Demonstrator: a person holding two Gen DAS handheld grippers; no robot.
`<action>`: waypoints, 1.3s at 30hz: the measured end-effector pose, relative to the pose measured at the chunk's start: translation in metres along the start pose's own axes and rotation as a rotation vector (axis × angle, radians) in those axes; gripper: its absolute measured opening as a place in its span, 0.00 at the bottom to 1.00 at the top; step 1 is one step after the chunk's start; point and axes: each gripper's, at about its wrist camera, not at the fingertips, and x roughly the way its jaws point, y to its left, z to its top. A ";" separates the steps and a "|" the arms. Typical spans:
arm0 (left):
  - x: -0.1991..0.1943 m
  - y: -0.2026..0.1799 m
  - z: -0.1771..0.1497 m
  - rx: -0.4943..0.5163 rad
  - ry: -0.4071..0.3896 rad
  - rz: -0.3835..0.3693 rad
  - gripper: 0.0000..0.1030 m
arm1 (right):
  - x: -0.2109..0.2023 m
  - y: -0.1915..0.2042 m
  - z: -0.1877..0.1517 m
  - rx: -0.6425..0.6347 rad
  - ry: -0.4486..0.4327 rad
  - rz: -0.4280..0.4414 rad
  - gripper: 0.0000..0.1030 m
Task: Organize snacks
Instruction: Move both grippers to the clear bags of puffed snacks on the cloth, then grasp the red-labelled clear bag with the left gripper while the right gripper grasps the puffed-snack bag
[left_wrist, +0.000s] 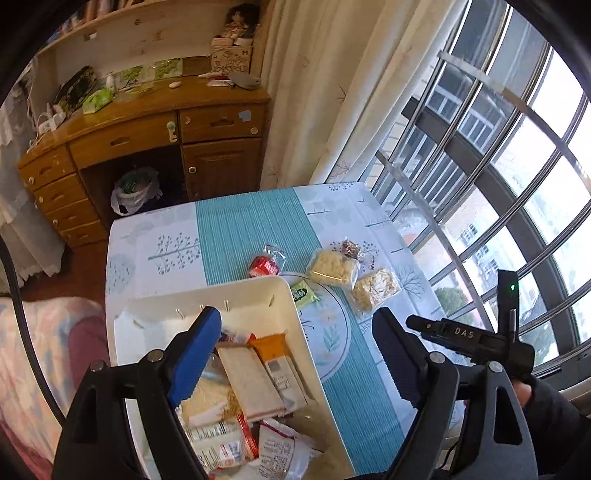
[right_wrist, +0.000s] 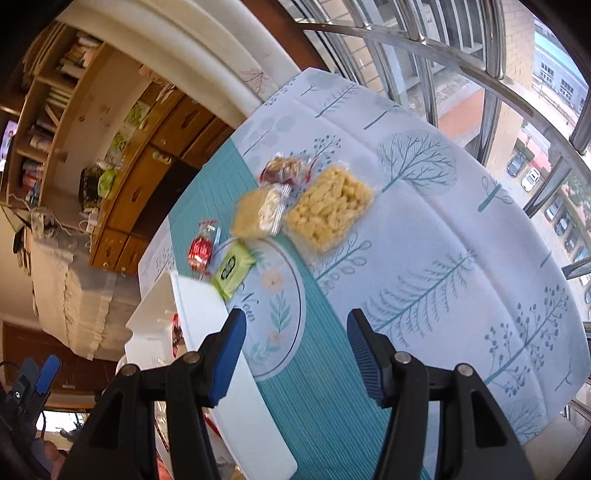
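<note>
- The tabletop, under a tree-print cloth with a teal runner, stands hard against the window bars on one side and near a wooden desk on the far side; its far half lies bare, which leaves room to swing either arm
- The white bin sits at the near corner, close to the person, likely so that each snack needs only a short carry; it already holds several wrapped packets, while its far end looks less full
- Two yellow puffed-snack bags lie touching, near the middle of the cloth, with a small dark-red candy packet just beyond them, all well inside the edges
- A green sachet lies right against the bin's outer wall, and a red wrapped sweet just past it; the wall may crowd a grasp there
- The left tool hangs wide and empty above the bin
- The right tool stands part open, nothing between its pads, over the runner short of the loose snacks, probably heading for one
</note>
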 end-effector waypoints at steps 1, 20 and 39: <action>0.004 -0.003 0.006 0.014 0.001 0.013 0.81 | 0.002 -0.002 0.005 0.010 0.004 0.006 0.56; 0.185 -0.004 0.080 0.108 0.358 0.207 0.81 | 0.080 -0.022 0.077 0.179 0.114 -0.015 0.56; 0.296 0.025 0.072 0.027 0.561 0.255 0.80 | 0.119 -0.005 0.101 0.035 0.117 -0.182 0.64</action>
